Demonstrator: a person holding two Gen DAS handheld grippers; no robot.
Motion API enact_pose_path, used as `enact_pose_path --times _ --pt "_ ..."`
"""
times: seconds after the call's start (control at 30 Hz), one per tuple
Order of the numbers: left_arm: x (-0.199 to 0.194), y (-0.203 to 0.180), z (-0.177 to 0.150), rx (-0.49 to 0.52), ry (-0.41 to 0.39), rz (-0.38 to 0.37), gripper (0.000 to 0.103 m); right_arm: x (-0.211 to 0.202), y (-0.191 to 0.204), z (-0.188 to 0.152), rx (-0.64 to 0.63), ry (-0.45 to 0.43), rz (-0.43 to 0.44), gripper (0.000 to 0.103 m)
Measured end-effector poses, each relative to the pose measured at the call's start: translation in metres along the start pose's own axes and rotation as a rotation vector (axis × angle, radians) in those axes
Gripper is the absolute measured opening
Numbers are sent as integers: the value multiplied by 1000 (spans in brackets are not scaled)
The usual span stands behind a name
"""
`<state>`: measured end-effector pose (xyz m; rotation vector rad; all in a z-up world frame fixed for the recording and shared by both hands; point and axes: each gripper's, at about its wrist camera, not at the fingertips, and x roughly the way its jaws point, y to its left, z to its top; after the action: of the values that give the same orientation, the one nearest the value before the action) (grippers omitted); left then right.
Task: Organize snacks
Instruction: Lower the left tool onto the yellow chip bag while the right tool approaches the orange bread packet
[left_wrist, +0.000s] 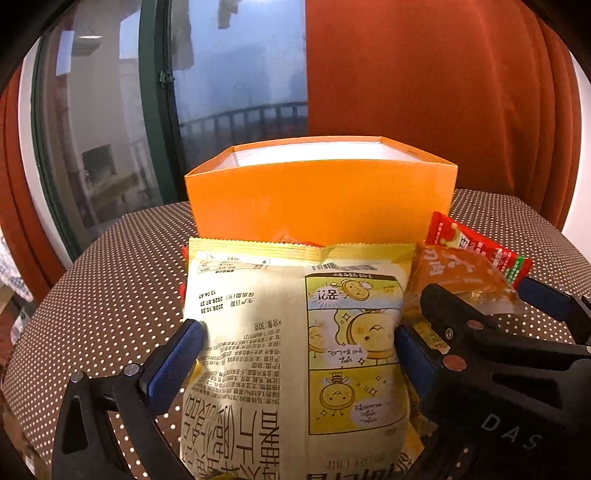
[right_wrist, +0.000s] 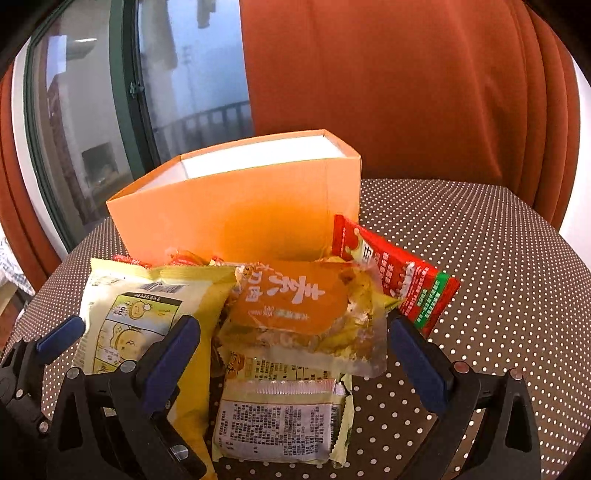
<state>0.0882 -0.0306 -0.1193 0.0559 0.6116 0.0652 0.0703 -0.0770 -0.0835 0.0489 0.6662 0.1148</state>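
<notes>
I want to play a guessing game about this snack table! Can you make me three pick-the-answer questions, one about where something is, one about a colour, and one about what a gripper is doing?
1. Where is the orange box?
A. Behind the snack pile
B. On top of the snacks
C. Under the table

2. What colour are the gripper pads?
A. Green
B. Blue
C. White

3. What is the left gripper doing with the yellow chip bag?
A. Far away from it
B. Pads against the bag's two sides
C. Tearing it open

Answers:
1. A, the box stands past the packets on the dotted tablecloth.
2. B, both views show blue pads.
3. B, the left wrist view shows a pad on each edge of the bag.
</notes>
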Motion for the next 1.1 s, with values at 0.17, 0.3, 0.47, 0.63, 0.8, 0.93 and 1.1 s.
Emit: enact_pose_path --times 0.17,0.3,0.47,0.63,0.8,0.93,1.1 --pt "-1 -2 -3 12 13 22 103 2 2 -3 -5 12 -4 103" --pt "0 2 -5 4 30 18 103 5 4 -5 -11 26 -8 103" --pt "5 10 -8 -54 62 -23 87 6 4 -5 -13 24 -11 103" --pt "-3 7 -5 -40 43 -56 69 6 5 -3 -13 23 -9 103" --pt "-16 5 3 -30 -23 -45 68 1 7 6 -19 -7 -5 103" --pt "-16 5 16 -30 -35 -44 68 -3 6 17 -11 -38 -16 103" --pt "-8 1 32 -5 -59 -23 68 2 3 30 10 -57 -31 103"
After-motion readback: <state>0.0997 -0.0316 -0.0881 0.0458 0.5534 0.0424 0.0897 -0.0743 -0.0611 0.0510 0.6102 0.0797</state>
